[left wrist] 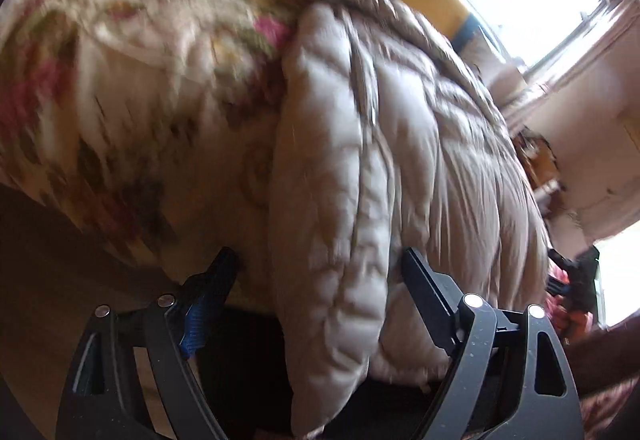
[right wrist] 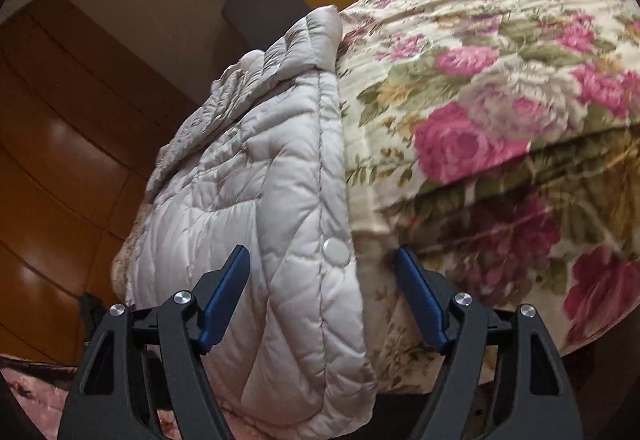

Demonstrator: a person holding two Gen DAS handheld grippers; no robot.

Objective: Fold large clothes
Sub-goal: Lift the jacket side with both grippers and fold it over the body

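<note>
Your pale grey quilted puffer jacket [right wrist: 256,175] looks maybe half-folded on the floral bedspread [right wrist: 500,87]; left gripper [left wrist: 316,272] and right gripper [right wrist: 322,268] both straddle its edge, unclenched.

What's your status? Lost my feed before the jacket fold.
Left gripper open, astride the quilted jacket edge. Right gripper open around the snap-button edge. Jacket lies on the floral blanket. Nothing in the way.
</note>
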